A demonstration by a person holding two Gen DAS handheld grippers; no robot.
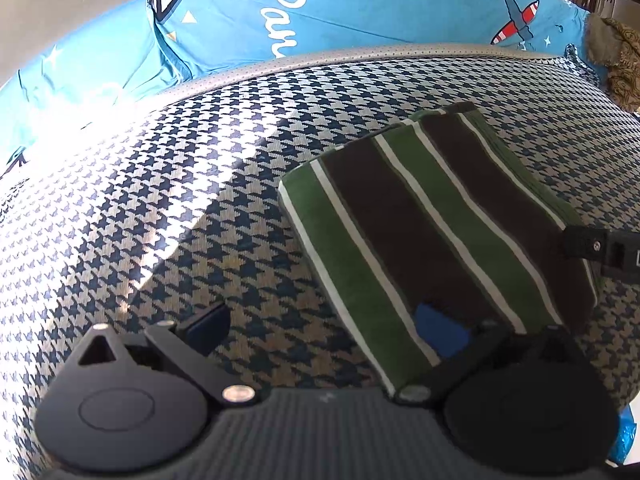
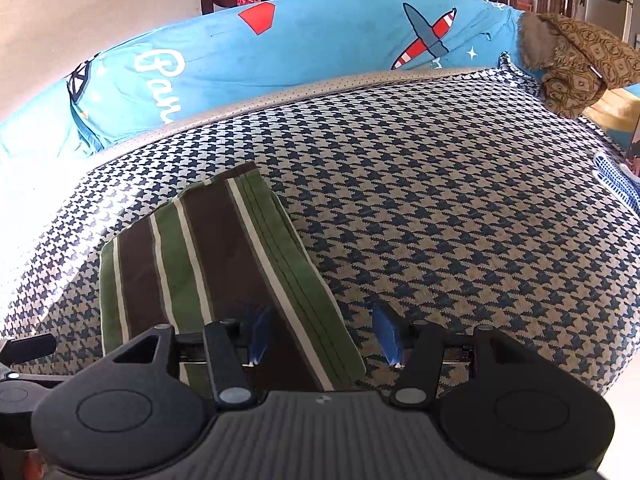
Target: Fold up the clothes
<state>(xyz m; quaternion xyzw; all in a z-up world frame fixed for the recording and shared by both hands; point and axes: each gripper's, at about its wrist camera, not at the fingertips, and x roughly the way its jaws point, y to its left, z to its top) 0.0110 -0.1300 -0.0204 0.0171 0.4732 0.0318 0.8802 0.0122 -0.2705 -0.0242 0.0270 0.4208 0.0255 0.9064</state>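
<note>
Folded striped garment (image 1: 432, 232) (green, brown, white stripes) lies flat on the houndstooth cushion (image 1: 180, 208), right of centre in the left wrist view, lower left of centre in the right wrist view (image 2: 208, 272).

Left gripper (image 1: 320, 328): jaws spread wide. Left finger sits over bare cushion at lower left; right finger's blue pad (image 1: 440, 334) rests on or just over the garment's near edge, contact not clear. Nothing clamped between them.

Right gripper (image 2: 324, 336): jaws apart, both blue pads (image 2: 386, 334) visible. Garment's near right corner lies between the fingers; left pad is over the cloth, right pad over bare cushion just beside the edge. Not pinching anything.

In the left wrist view, a black gripper part (image 1: 600, 248) enters at the right edge, touching or just above the garment's right side.

Background: blue printed fabric (image 2: 280, 52) with plane and script motifs along the top of both frames, behind the cushion. Brown patterned cloth (image 2: 580, 60) bunched at upper right. Strong sun patch at left of the cushion.
</note>
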